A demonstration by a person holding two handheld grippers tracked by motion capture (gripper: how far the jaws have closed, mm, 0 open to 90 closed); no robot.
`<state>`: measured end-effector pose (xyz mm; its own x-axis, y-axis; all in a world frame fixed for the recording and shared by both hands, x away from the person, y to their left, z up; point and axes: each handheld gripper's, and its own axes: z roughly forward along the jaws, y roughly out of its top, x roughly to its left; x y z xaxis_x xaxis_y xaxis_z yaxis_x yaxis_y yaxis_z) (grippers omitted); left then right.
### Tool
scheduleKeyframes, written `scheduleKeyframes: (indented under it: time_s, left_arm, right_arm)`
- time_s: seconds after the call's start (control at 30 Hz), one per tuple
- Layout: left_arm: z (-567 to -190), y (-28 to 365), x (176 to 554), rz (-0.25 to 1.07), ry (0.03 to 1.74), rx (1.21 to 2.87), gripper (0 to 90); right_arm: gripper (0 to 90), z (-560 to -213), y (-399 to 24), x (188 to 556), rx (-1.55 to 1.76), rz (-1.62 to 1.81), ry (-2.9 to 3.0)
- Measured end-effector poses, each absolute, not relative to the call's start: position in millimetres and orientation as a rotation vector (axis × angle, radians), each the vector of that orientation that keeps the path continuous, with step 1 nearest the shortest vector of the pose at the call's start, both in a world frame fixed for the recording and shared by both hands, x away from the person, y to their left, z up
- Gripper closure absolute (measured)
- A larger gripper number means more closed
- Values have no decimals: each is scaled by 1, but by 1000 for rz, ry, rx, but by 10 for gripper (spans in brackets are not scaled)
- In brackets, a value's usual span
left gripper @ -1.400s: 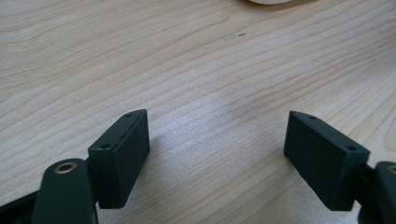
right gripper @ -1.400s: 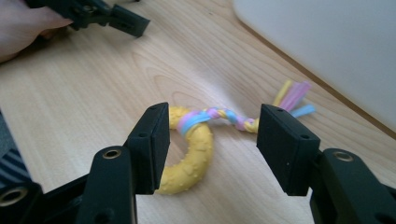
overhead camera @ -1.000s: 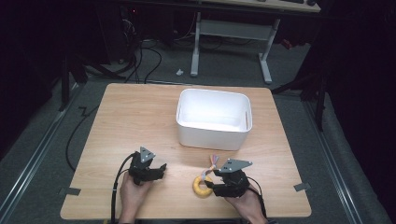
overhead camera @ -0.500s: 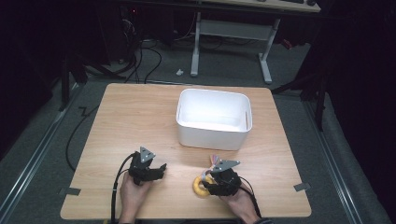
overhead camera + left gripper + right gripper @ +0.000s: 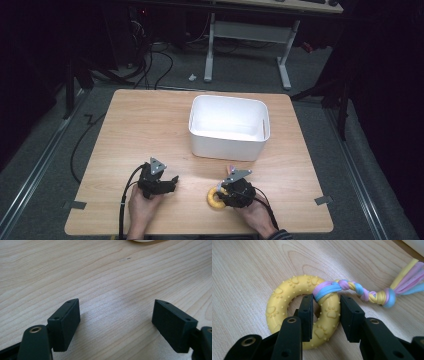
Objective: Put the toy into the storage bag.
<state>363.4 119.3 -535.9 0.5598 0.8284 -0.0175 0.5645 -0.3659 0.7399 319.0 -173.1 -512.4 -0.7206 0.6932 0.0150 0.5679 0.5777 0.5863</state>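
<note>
A yellow rubber ring toy (image 5: 284,302) with paw prints lies flat on the wooden table (image 5: 140,130) near its front edge, also seen from above as the ring toy (image 5: 215,199). A braided pastel rope (image 5: 362,291) is tied to it and ends in a tassel. My right gripper (image 5: 327,298) straddles the ring's band, one jaw in the hole and one outside, shut on it; from above the right gripper (image 5: 223,193) sits at the ring's right. My left gripper (image 5: 116,315) is open over bare wood, and the left gripper (image 5: 171,183) rests low at the front left.
An empty white plastic bin (image 5: 227,100) stands behind the grippers at the table's middle back. A hand holds each gripper from the front edge. Tape marks (image 5: 322,200) sit at the front corners. A desk frame and cables lie on the floor beyond.
My right gripper has shifted left onto the ring, and its jaws now clamp the ring's band. The left gripper has stayed where it was.
</note>
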Motion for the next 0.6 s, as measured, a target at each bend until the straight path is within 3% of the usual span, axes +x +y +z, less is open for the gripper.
scheduleKeyframes:
  time_s: [0.6]
  left_arm:
    - [-536, 119, 364, 468, 1108, 2081, 224]
  right_arm:
    - [664, -488, -202, 319, 1104, 1011, 2473]
